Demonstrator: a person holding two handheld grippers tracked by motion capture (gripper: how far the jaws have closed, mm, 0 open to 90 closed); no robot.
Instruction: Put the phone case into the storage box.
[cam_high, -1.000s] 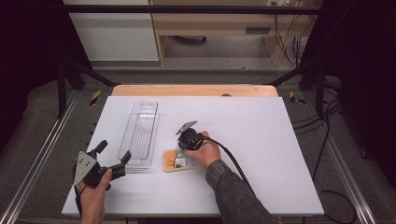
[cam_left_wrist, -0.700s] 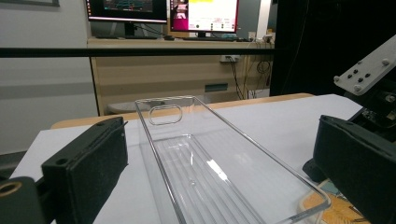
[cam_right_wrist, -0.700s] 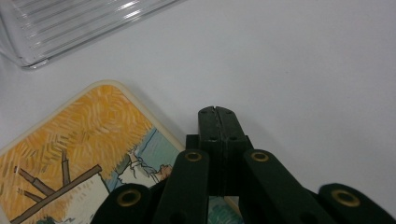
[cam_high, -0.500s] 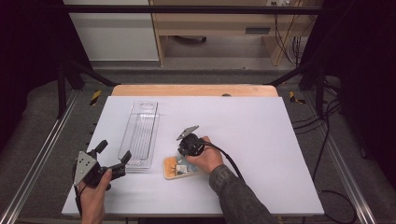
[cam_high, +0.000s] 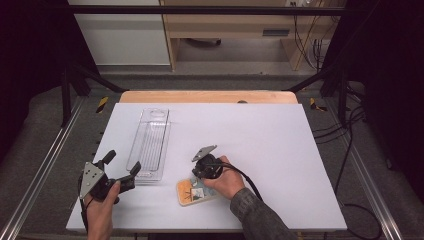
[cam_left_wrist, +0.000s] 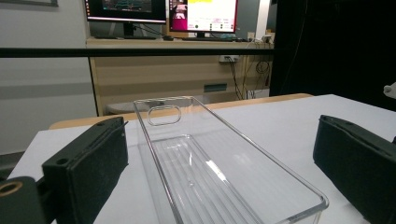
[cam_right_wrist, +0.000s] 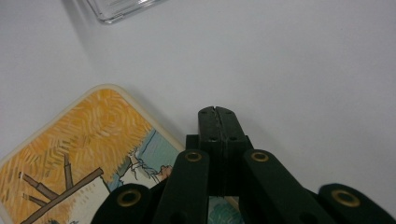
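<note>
My right gripper (cam_right_wrist: 218, 112) hangs over the near edge of the desk (cam_high: 280, 145), jaws pressed together on nothing, just above the picture card (cam_high: 196, 191). My left gripper (cam_high: 121, 169) sits wide open facing the clear tray (cam_high: 150, 145) beyond it.

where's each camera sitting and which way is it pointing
High view: above the person's side, looking forward and down on the white table; both forearms, left gripper, right gripper.
Left gripper view: low, along its parted jaws at the clear tray.
Right gripper view: down past closed jaws at the painted card.
Shared: tray, table.
</note>
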